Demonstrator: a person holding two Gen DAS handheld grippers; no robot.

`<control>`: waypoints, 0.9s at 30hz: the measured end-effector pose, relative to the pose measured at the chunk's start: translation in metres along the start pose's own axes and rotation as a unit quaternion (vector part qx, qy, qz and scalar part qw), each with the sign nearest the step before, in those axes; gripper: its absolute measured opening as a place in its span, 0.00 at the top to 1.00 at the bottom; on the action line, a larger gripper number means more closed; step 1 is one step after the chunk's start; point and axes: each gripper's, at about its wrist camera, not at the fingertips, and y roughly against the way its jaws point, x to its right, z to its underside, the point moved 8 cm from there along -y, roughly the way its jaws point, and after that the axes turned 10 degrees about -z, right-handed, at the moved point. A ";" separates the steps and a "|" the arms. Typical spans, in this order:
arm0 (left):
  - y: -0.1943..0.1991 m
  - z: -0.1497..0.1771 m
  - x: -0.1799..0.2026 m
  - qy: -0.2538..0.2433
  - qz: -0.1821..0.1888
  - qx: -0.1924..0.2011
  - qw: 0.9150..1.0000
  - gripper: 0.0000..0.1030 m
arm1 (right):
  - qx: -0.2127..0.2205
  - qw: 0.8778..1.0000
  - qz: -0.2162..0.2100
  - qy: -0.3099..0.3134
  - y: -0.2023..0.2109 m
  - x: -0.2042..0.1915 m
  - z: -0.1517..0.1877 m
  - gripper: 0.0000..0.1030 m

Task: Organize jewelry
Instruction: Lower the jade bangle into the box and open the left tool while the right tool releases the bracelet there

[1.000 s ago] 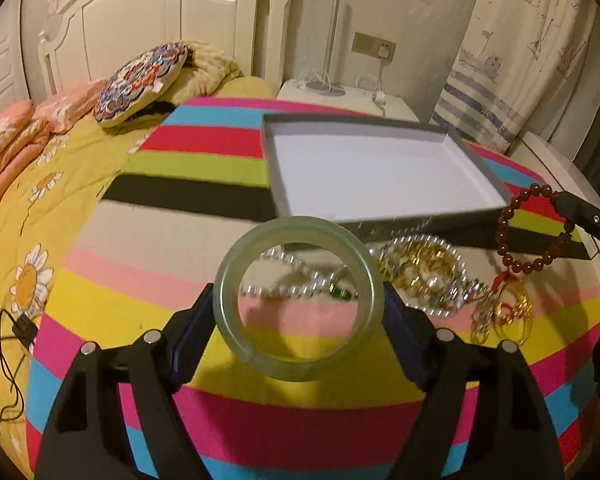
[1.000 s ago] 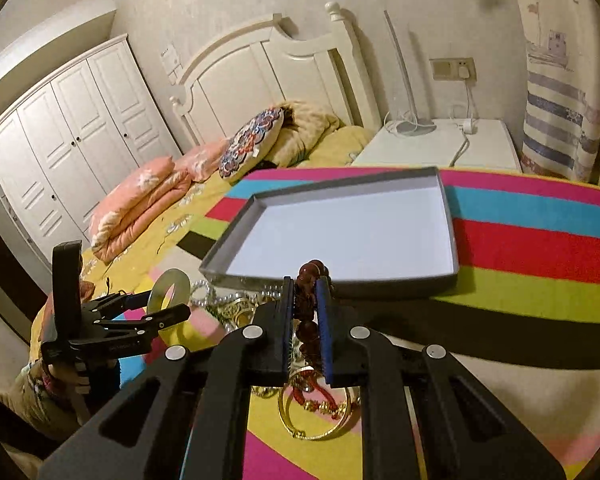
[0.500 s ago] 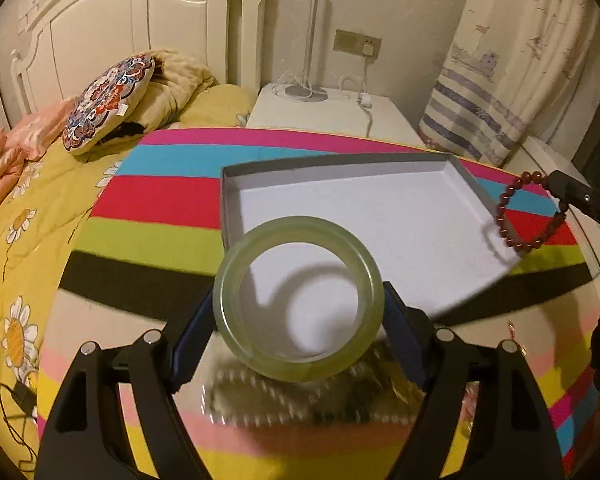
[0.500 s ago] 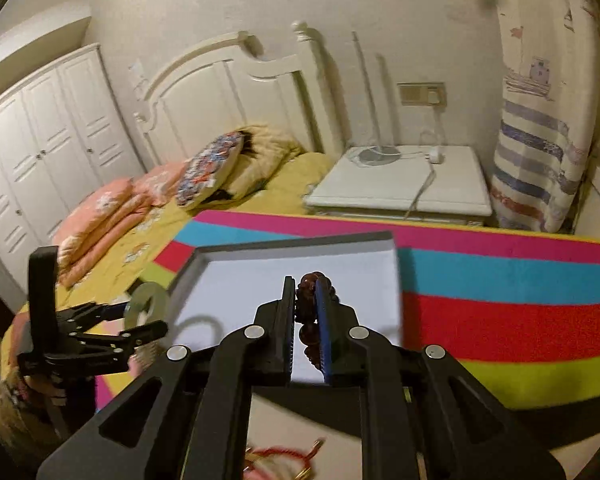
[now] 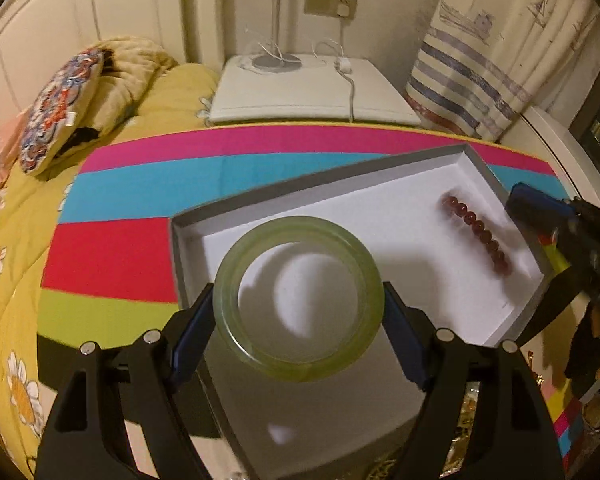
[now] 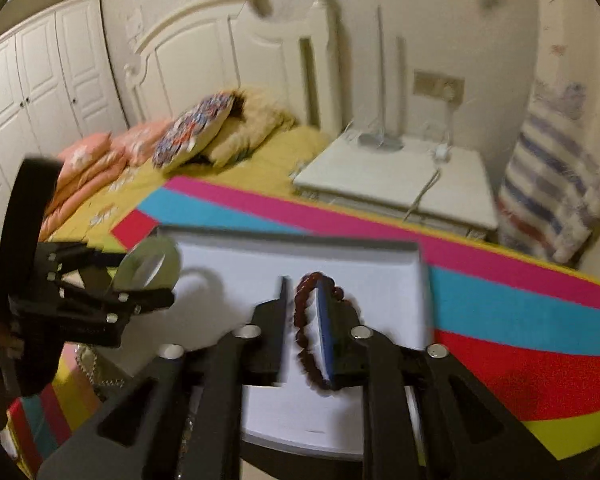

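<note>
Left gripper (image 5: 298,320) clamping green jade bangle (image 5: 297,298) above white tray (image 5: 476,178), right gripper (image 6: 304,320) parted around red bead bracelet (image 6: 310,328) over same tray

One green jade bangle (image 5: 298,298), one dark red bead bracelet (image 5: 476,234), one shallow grey-and-white box (image 5: 260,200), two handheld grippers, one patterned round cushion (image 5: 60,116), one nightstand (image 5: 312,92).

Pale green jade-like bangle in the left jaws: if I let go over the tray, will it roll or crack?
The pale green jade-like bangle looks rigid and glossy, so probably slippery and brittle. Held flat over the shallow grey tray, it would likely land flat rather than roll. Lower it first.
</note>
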 end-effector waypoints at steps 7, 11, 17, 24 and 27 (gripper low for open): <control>0.025 -0.001 -0.012 -0.005 0.048 0.033 0.998 0.24 | -0.006 1.000 0.017 -0.020 0.011 0.017 0.021 0.42; 0.034 0.003 -0.009 -0.001 0.056 0.039 0.998 0.24 | -0.031 0.999 0.015 -0.040 0.002 0.027 0.037 0.53; 0.019 0.028 0.021 -0.031 0.013 0.028 0.999 0.24 | -0.071 0.997 0.029 -0.028 -0.014 0.024 0.054 0.55; 0.008 0.047 0.036 -0.077 -0.077 0.020 0.994 0.19 | -0.092 0.995 0.038 -0.031 -0.002 0.018 0.069 0.53; 0.010 0.055 0.032 -0.064 -0.062 0.021 0.996 0.18 | -0.089 0.994 0.043 -0.037 0.010 0.009 0.083 0.53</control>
